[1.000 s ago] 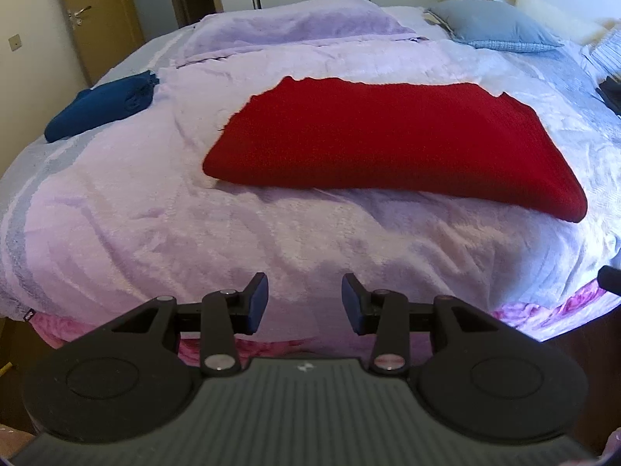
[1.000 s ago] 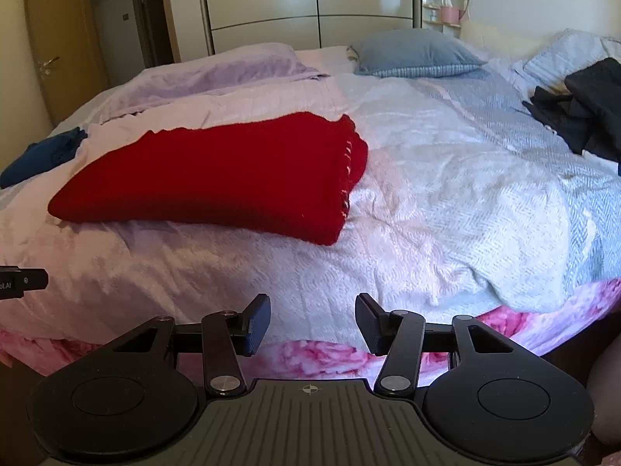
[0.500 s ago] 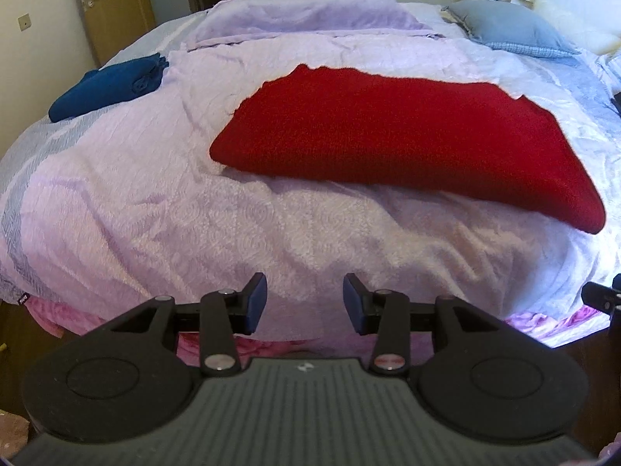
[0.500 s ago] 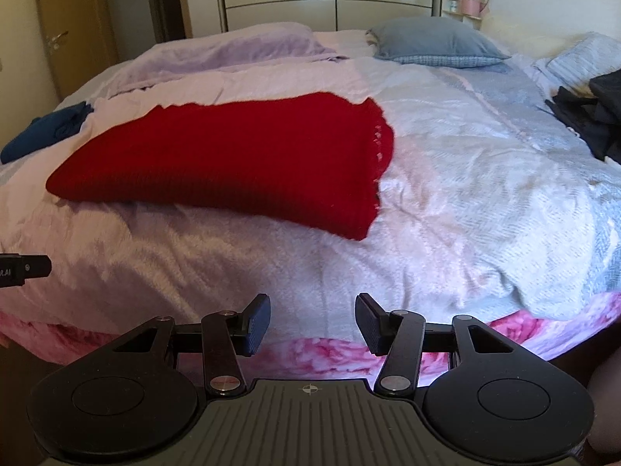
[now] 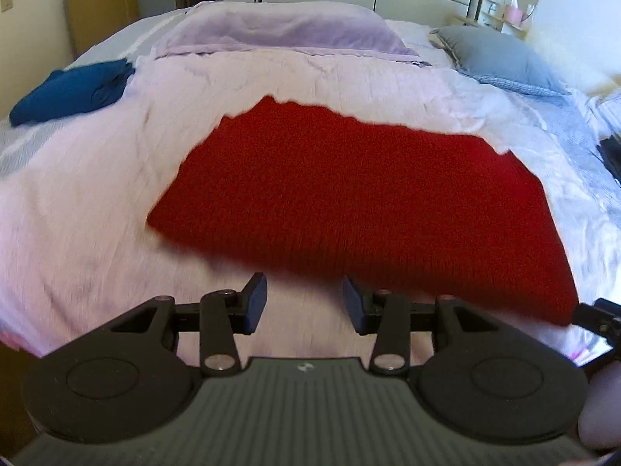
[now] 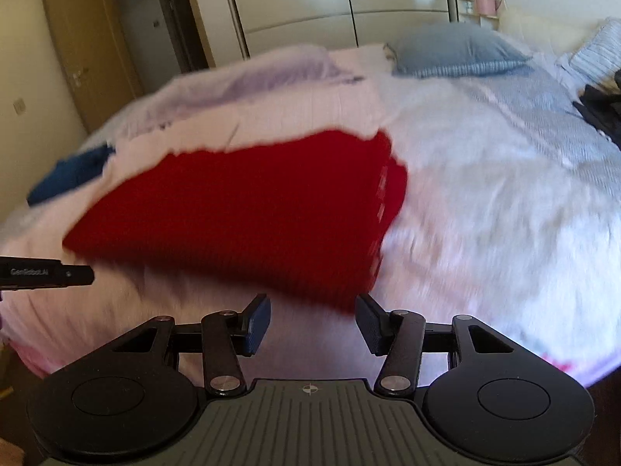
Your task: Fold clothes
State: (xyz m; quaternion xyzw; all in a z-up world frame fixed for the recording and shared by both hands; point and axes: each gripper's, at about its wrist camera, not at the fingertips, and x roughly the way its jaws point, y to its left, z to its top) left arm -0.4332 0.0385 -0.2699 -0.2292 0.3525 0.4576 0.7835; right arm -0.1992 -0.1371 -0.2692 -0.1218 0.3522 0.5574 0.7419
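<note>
Just ahead of both empty, parted grippers, left gripper (image 5: 304,303) and right gripper (image 6: 313,320), the folded red knit sweater (image 5: 365,202) on the bed (image 5: 97,209) now looms closer than before, suggesting another fold is next.

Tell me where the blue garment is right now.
The blue garment lies folded at the far left of the bed, left of the red knit and below the lilac pillow.

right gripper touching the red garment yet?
Apart. In the right wrist view the right gripper has open, empty jaws, and a strip of pale bedspread shows between its fingertips and the red garment's near edge.
</note>
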